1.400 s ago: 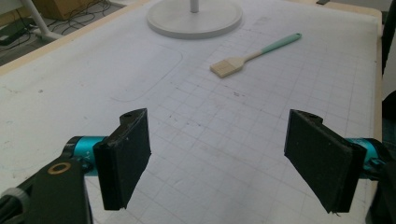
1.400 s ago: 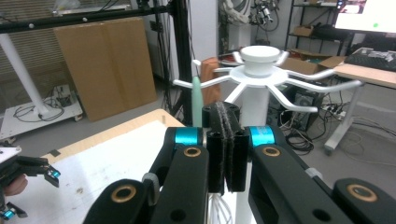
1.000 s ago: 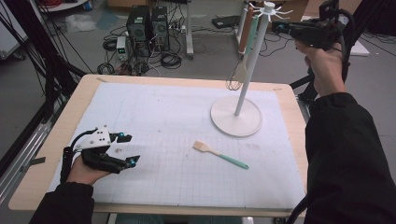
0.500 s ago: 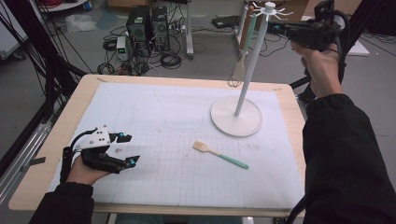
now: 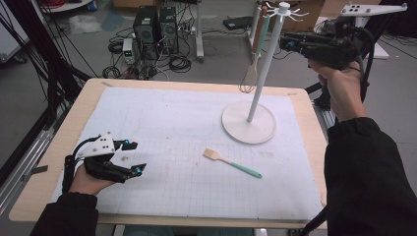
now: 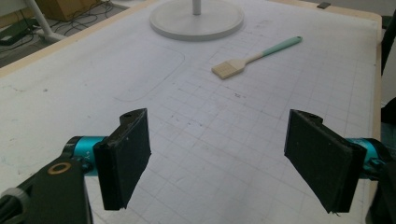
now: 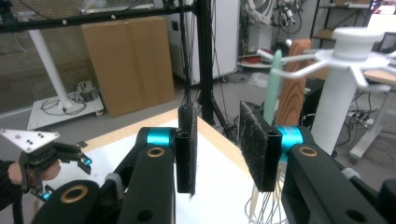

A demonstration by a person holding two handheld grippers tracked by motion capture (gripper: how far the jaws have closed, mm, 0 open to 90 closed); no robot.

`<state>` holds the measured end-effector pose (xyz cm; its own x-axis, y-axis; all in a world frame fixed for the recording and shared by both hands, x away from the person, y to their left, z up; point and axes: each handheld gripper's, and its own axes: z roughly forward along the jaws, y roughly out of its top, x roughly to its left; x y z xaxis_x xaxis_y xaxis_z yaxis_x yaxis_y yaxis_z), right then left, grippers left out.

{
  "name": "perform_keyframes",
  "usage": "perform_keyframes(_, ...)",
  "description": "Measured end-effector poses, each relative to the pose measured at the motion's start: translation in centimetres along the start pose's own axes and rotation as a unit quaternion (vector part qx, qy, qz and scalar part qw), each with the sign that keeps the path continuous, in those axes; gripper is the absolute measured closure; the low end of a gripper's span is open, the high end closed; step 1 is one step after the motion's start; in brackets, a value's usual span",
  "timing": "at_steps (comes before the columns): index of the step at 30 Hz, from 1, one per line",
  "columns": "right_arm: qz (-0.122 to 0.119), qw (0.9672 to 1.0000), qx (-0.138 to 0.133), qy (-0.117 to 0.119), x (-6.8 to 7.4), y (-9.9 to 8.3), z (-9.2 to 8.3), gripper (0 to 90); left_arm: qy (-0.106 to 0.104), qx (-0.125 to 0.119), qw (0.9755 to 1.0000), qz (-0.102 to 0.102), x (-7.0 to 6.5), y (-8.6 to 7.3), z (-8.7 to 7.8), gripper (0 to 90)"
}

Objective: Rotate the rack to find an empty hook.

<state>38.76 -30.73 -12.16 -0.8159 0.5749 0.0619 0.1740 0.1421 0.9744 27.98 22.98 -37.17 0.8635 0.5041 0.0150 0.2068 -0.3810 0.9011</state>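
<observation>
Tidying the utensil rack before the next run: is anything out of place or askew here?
One thing: the spatula lies flat on the mat, apart from the rack, where the whisk already hangs. The rack stands upright; nothing looks spilled or damaged.

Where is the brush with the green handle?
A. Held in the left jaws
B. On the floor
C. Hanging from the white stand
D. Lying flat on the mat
D: the brush lies flat on the mat, in front of the stand, with nothing holding it.
</observation>
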Motion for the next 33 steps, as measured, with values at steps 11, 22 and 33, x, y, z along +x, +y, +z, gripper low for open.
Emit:
perform_keyframes(11,0.020,0.9997,0.010,0.010,1.0,-1.6,0.6,48.8,-0.001,0.002,1.0000,-0.003,0.0,-0.1,0.1,22.6)
perform_keyframes(22,0.016,0.9993,0.025,0.022,2.6,-3.4,1.0,44.4,-0.001,0.001,1.0000,-0.002,0.0,0.2,0.3,22.6)
perform_keyframes(33,0.020,0.9989,0.030,0.030,3.3,-5.1,1.1,41.3,0.000,-0.002,1.0000,-0.002,0.0,0.2,0.3,22.6)
